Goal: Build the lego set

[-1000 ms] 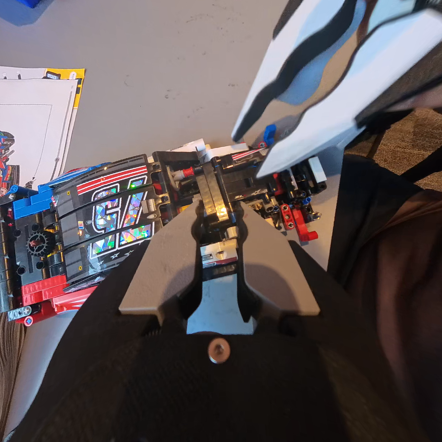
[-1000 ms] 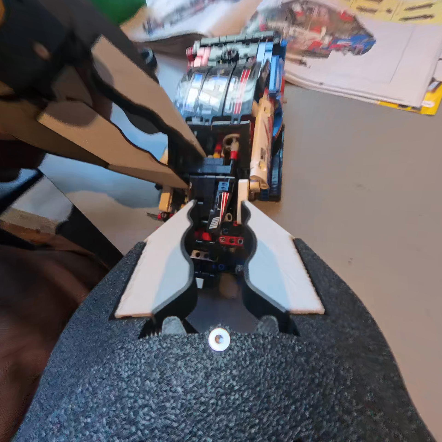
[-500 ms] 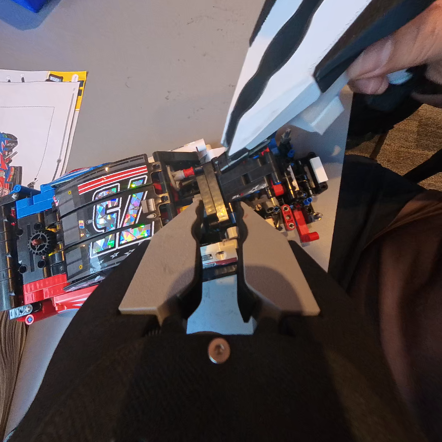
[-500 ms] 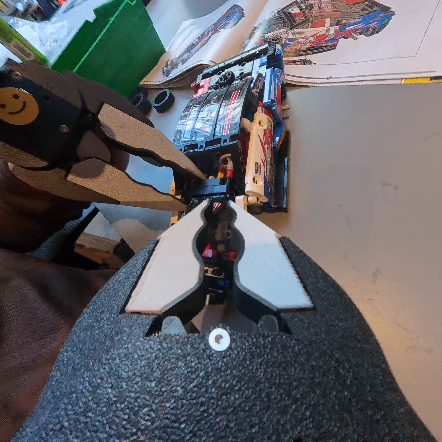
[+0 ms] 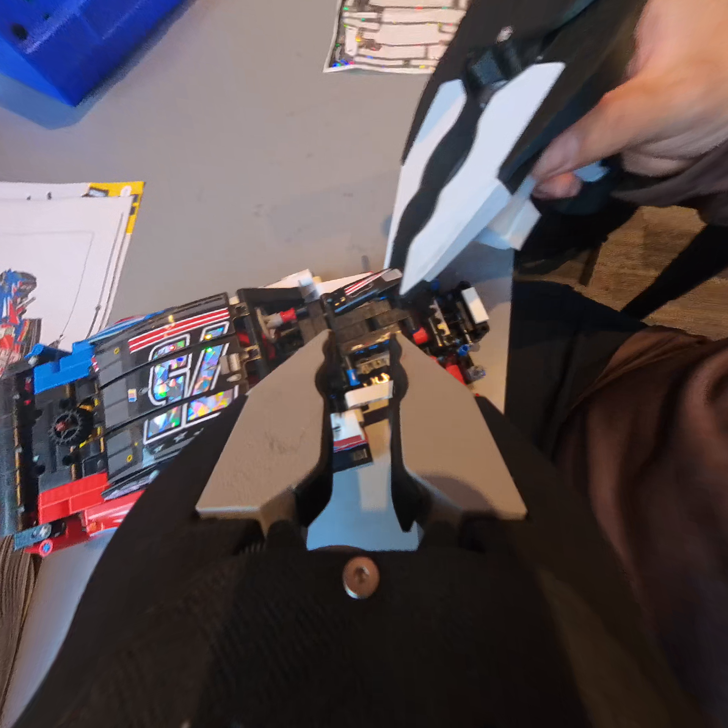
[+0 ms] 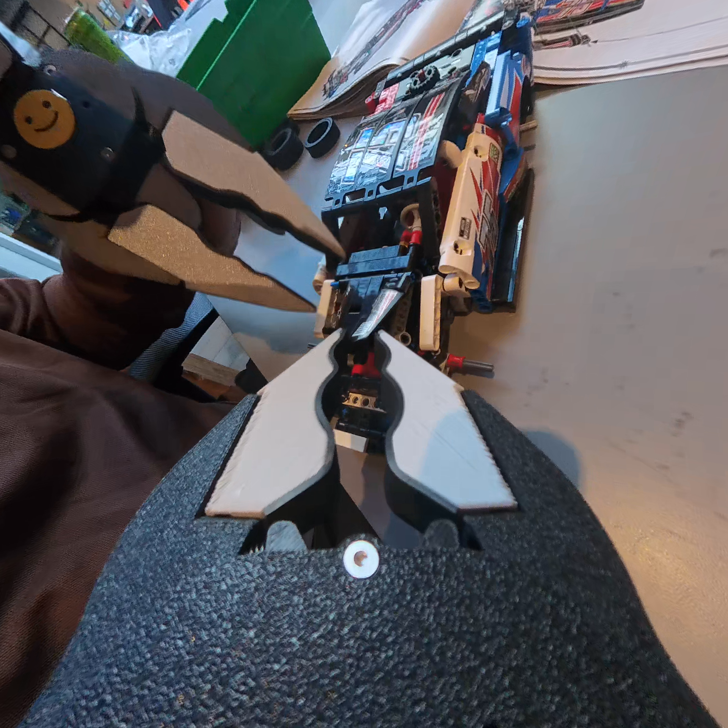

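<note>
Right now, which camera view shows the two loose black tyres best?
The right wrist view. The two black tyres lie there on the table, between the green box and the lego car. The left wrist view does not show them; there you see only the car's roof side and the right gripper.

The left tongs (image 5: 360,342) have grey wedge-shaped fingers (image 5: 272,437) with wavy black inner edges, set in a black ribbed body with one silver screw (image 5: 360,577). The right tongs (image 6: 358,335) have white fingers (image 6: 287,445) in a black pebbled body. A yellow smiley badge (image 6: 44,118) marks the left body's side. The person wears a brown sleeve (image 6: 59,453).
</note>
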### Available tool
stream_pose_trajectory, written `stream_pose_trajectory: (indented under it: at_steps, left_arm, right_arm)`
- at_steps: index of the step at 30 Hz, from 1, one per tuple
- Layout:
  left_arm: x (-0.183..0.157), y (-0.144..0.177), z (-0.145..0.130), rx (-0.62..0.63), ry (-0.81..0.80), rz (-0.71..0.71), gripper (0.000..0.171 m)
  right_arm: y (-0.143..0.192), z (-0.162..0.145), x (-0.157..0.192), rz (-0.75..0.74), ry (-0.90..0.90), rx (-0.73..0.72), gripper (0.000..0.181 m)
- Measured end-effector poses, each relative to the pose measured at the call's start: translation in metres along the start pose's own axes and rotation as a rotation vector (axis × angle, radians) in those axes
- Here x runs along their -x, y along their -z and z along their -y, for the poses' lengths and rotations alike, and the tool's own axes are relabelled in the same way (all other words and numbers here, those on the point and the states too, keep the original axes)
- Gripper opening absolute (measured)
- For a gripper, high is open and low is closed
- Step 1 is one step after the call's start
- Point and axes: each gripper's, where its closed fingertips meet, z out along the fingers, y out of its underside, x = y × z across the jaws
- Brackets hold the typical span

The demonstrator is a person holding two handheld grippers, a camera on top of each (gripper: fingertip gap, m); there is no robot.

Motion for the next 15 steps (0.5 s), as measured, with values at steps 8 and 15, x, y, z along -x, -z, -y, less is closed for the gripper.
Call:
stream_pose_trajectory:
  at_steps: [8,15]
  left_arm:
    - [-0.026,-0.017,-0.001,0.051,-0.059,-0.009,0.040]
    - [-0.010,-0.025,-0.007,0.095,-0.257,0.295,0.035]
  right_arm:
    - [0.004,0.005,0.002,0.002,0.067,-0.043,0.011]
    - [0.012,0.015,0.007,0.152,-0.057,-0.128,0.012]
